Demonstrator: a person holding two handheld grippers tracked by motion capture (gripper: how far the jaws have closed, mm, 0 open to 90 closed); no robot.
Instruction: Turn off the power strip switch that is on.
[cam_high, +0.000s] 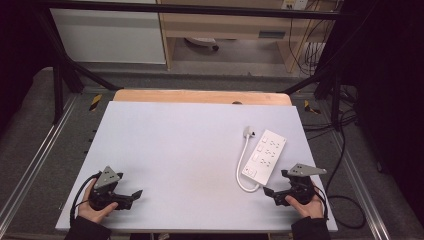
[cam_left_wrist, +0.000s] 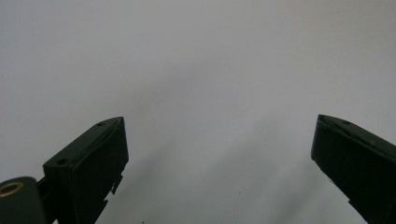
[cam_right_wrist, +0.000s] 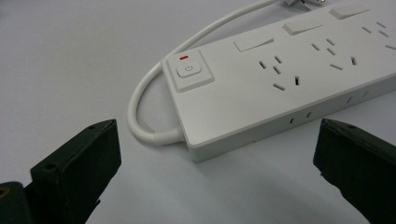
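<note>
1. Power strip (cam_high: 264, 154) lies flat on the right half of the white counter (cam_high: 175, 150), sockets facing up, well apart from the counter's near edge.
2. Its long axis runs diagonally in the high view: the switch end sits nearer the person and the far end points away and to the right.
3. Its white cord (cam_high: 242, 165) leaves the near end, loops round on the left side of the body and runs up to the plug (cam_high: 248, 131), which rests on the counter just beyond the strip's far left corner.
4. Right gripper (cam_high: 270, 193) rests low on the counter just beside the strip's near end, with its jaws wide apart and holding nothing.
5. In the right gripper view the near corner with the power button (cam_right_wrist: 188, 71) lies straight ahead, between the two jaw tips but further on, not yet touched.
6. Left gripper (cam_high: 132, 196) sits at the near left of the counter, well apart from the strip, jaws also wide and empty; the left gripper view looks along them onto bare counter.
7. Judgement: the right hand is by far the nearer, and a short push forward would bring its jaws round the strip's narrow end, across the long axis.
8. Risk, as I judge it: the cord loop lies close to the left jaw's path and could be caught with the body.
</note>
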